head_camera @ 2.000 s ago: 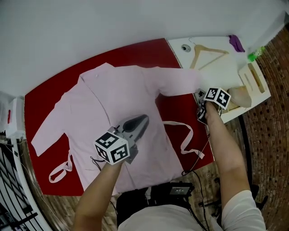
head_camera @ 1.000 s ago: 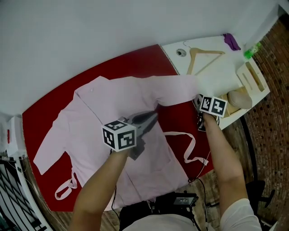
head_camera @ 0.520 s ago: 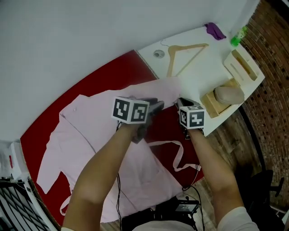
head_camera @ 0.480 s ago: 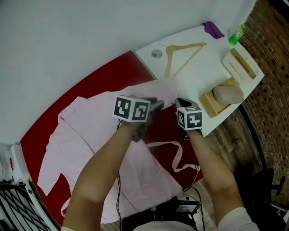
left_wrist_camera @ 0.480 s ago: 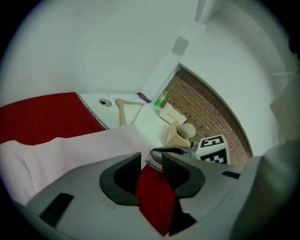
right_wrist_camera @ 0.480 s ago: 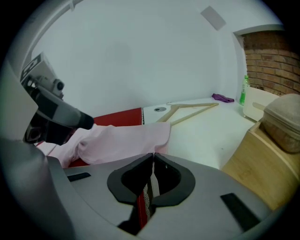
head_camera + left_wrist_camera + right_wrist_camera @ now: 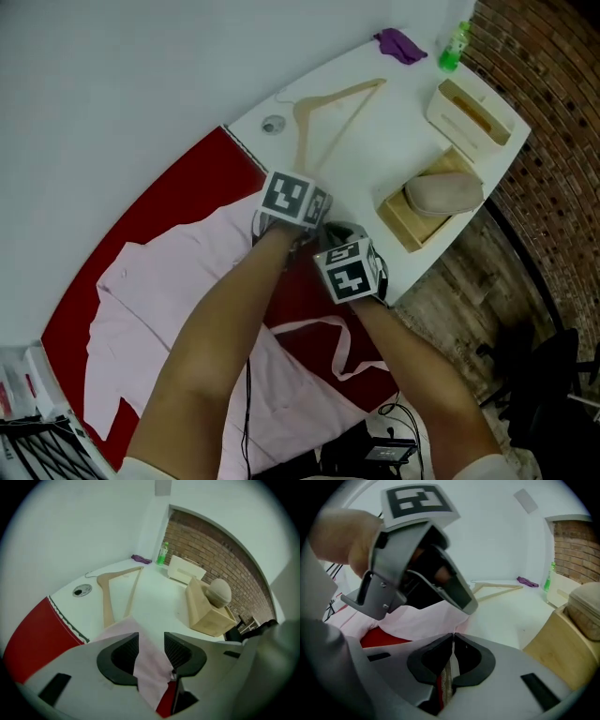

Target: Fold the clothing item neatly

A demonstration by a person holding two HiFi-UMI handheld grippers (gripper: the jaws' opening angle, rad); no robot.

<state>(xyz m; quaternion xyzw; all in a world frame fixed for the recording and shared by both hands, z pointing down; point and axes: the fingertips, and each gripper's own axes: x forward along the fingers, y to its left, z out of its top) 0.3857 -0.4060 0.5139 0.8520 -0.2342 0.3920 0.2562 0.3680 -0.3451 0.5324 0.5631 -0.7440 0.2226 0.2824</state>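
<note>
The pink robe [image 7: 169,319] lies spread on the red cloth [image 7: 178,192] covering part of the worktop [image 7: 384,150]; its sleeve [image 7: 149,672] reaches onto the bare white part, near the hanger [image 7: 323,108]; the right gripper [image 7: 453,641] has its fingers [image 7: 433,660] closed on the sleeve's edge; just beside it the left gripper [image 7: 151,641] stands over the same sleeve; its fingers [image 7: 124,651] are apart, having just been opening; pink fabric lies loose between them, unpinched.
</note>
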